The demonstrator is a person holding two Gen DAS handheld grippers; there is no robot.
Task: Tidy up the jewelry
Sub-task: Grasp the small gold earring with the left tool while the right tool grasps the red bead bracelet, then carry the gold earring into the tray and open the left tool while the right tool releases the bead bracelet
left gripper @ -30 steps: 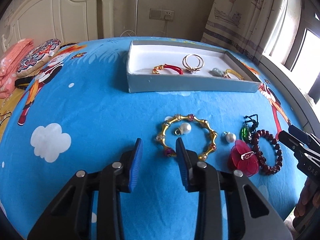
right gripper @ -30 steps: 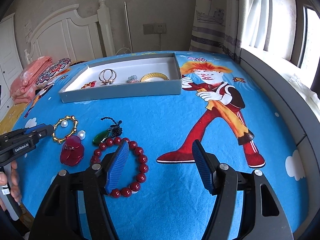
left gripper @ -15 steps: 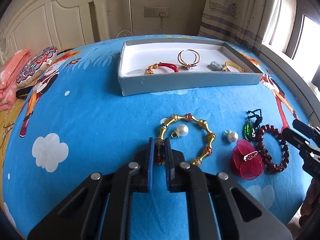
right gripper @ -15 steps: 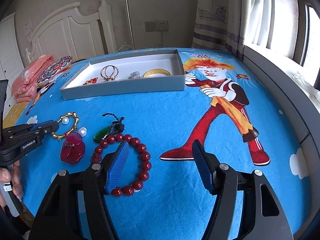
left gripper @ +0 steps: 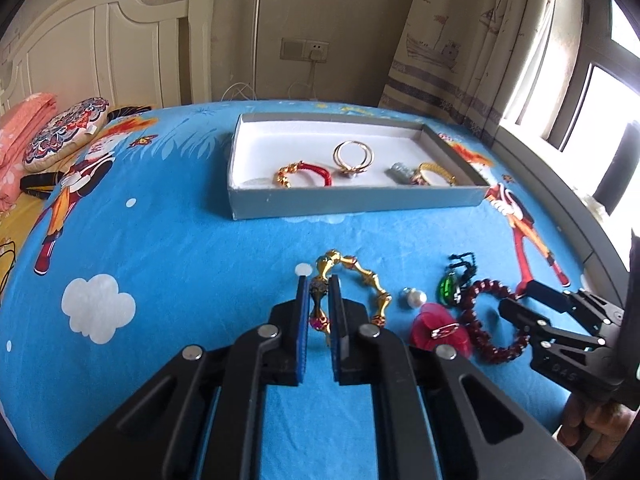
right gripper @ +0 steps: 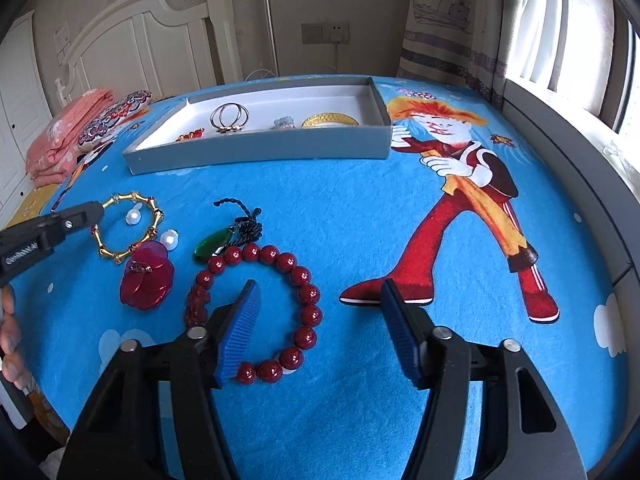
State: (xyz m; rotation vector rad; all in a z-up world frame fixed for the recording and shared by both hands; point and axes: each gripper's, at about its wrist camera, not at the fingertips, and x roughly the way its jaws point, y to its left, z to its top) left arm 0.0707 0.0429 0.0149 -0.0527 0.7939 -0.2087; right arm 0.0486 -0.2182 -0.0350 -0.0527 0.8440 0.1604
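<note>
On the blue bedsheet [left gripper: 200, 248], left tongs [left gripper: 319, 312] angled down, clamped on gold bracelet [left gripper: 362, 276]. Right tongs [right gripper: 320, 320] closing, nothing gripped, one pad inside red bead bracelet [right gripper: 304, 276]. Only the right view shows a pearl [right gripper: 134, 216] within the gold ring.

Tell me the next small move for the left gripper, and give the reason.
Probably lift it a little and carry it toward the grey box. The left gripper is shut on the gold bracelet, part of which already hangs off the blue sheet, and other bracelets already lie in that box. A pearl earring lies close by, so go straight up first.
</note>
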